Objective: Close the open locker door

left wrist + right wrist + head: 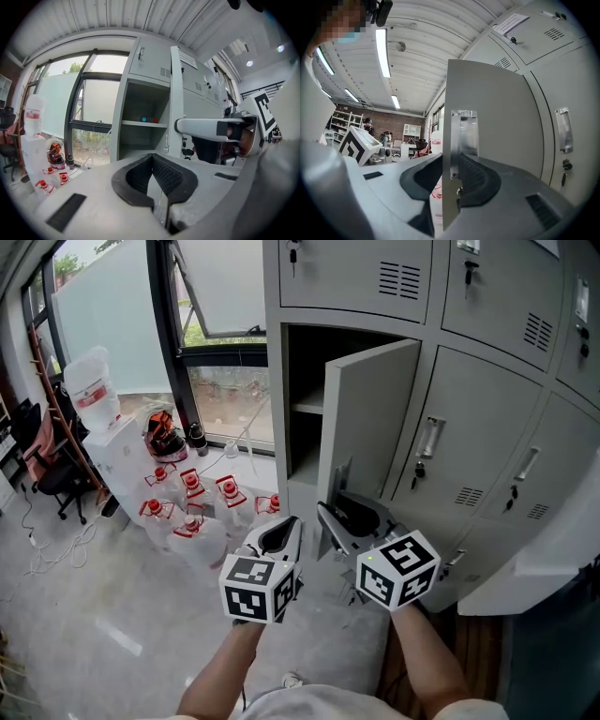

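The grey locker door (370, 418) stands half open in front of its dark compartment (302, 371), which has a shelf inside. My right gripper (339, 514) is at the door's lower free edge. In the right gripper view the door's edge (452, 140) runs between the jaws of that gripper (453, 159), with both pads against it. My left gripper (281, 532) hovers just left of the door, shut on nothing; its pads (159, 171) meet at the tip. Seen from the left gripper, the door's edge (175, 93) stands upright with the right gripper (211, 129) on it.
Closed lockers (487, 427) fill the wall to the right and above. Several water jugs with red caps (192, 512) sit on the floor at the left, beside a white dispenser (103, 418) and a window. A white surface (553, 559) juts in at the right.
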